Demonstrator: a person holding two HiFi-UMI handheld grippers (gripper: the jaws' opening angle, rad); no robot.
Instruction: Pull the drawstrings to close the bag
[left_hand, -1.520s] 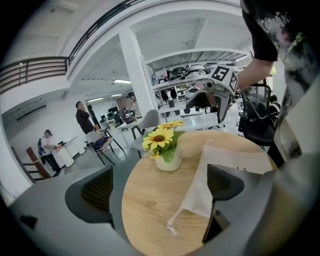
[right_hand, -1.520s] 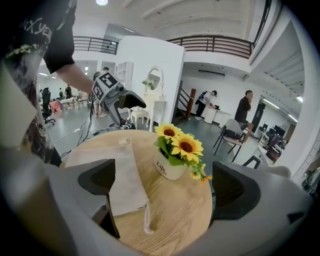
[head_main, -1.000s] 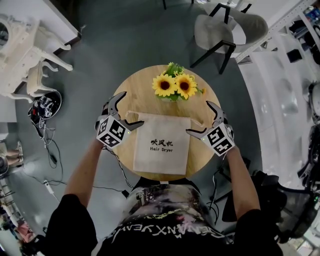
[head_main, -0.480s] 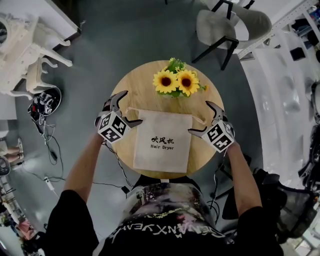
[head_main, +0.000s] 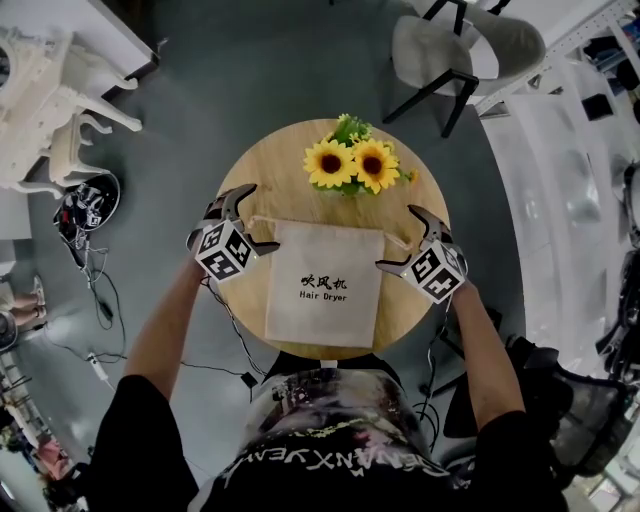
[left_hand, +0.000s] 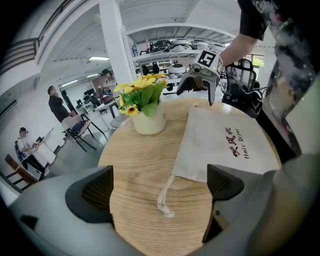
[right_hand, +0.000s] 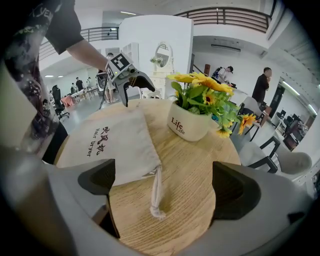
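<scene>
**Both cords lined up, neither one gripped yet**

On your left gripper (left_hand: 162, 195) the fingers (left_hand: 95, 192) stand wide apart and clamp nothing. The knotted end of the off-white left drawstring (left_hand: 165, 207) lies on the wood in the gap between them. Your right gripper (right_hand: 160, 187) mirrors this: its fingers (right_hand: 97, 177) are spread open, and the knotted off-white right drawstring (right_hand: 156, 212) lies loose between them.

Each cord runs back to a top corner of the flat beige cloth bag printed "Hair Dryer" (head_main: 325, 285). The bag rests in the middle of the round wooden worktop (head_main: 285, 165). Its mouth is ungathered and faces the white pot of sunflowers (head_main: 350, 165).

You appear to be at the reach-and-grasp step, and no pulling has begun. Next, you would close each pair of fingers on its cord near the knot, low enough to catch the thin string against the wood. Then draw the two grippers apart, outward along the mouth. Nothing pins the bag, so pull evenly on both sides or it will likely slide. Keep clear of the flower pot just beyond.
</scene>
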